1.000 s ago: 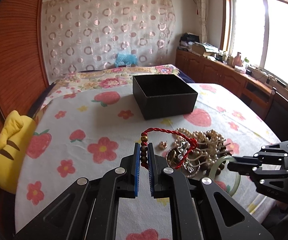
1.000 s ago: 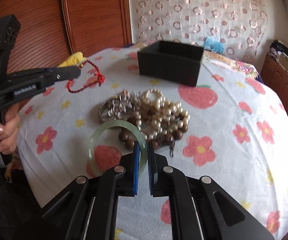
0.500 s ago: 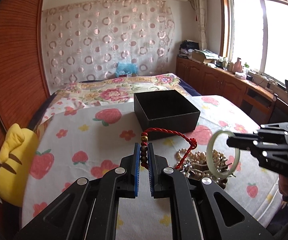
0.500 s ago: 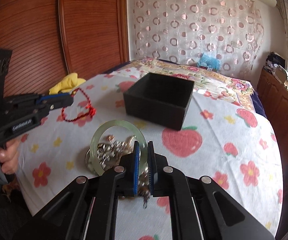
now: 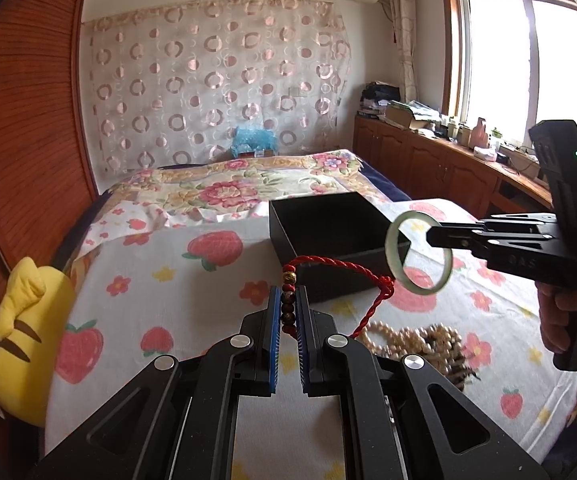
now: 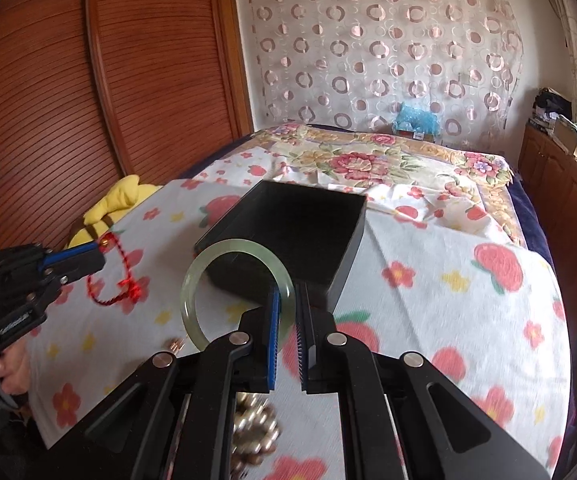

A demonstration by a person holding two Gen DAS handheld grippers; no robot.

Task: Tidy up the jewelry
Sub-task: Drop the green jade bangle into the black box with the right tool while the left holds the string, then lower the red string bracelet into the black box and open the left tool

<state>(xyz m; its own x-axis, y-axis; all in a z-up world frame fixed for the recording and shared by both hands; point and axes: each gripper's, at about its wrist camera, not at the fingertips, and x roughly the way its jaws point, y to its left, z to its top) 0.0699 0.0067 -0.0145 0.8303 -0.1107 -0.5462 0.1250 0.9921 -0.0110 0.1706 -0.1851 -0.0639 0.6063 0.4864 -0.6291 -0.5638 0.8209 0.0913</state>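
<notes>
Both tools loaded, in the air short of the black box. Right gripper clenched on the rim of a pale green bangle; the ring stands on edge, near the box's front left corner, not yet over the opening. Left gripper clamped on the beaded end of a red cord bracelet; the cord loops out forward and droops to the right, its knot hanging in front of the box's near wall. Box sits open on the strawberry-print sheet, nothing visible inside. To do this step well: carry the bangle over the middle of the opening, lower it close to the floor before letting go, since it looks rigid and brittle and would likely knock or bounce. One hand at a time is my advice; the two grippers converge on the same corner and the dangling cord could snag the bangle or the rim. Around: heap of pearl strands and dark beads on the sheet below and right of the left gripper, blurred; yellow plush toy at the left edge, well clear. The box's near wall is the one obstacle.
</notes>
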